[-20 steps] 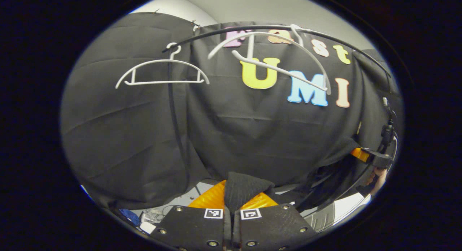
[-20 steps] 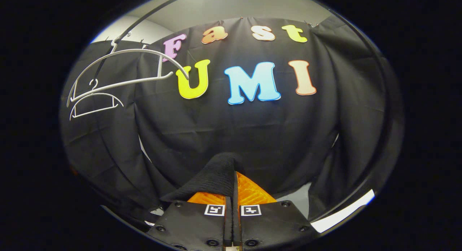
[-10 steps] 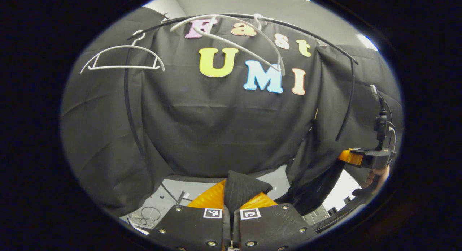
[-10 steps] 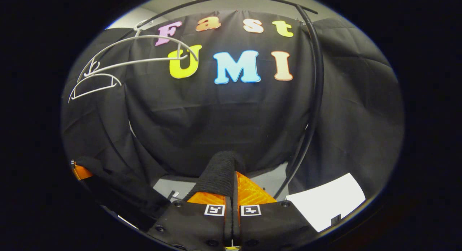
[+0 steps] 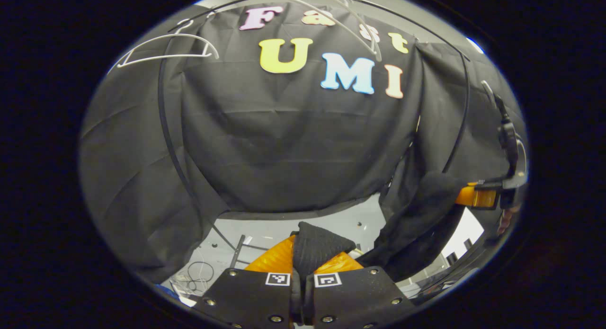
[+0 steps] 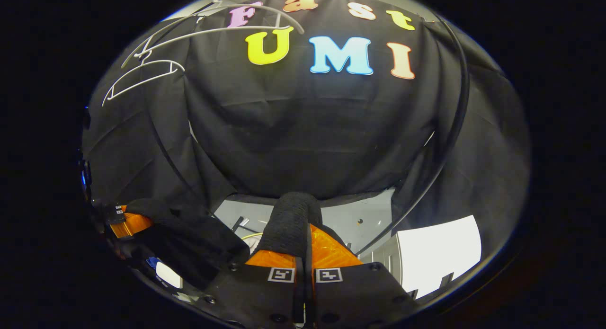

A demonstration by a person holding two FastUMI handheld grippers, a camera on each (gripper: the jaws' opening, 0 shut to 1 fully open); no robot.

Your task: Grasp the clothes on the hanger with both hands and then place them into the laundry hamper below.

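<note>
Gripping a fold of black garment in the left tongs, fingers pressed together on the cloth in the left gripper view. Gripping another bunch of the same garment in the right tongs, likewise closed on it in the right gripper view. Sagging between the two, off the hangers, well below the rail. Also draped from the right tongs at the far right edge of the left gripper view, and from the left tongs at the lower left of the right gripper view. Hanging bare up on the rail: two white hangers. Lying below: pale floor with loose cables. Hamper not made out.
</note>
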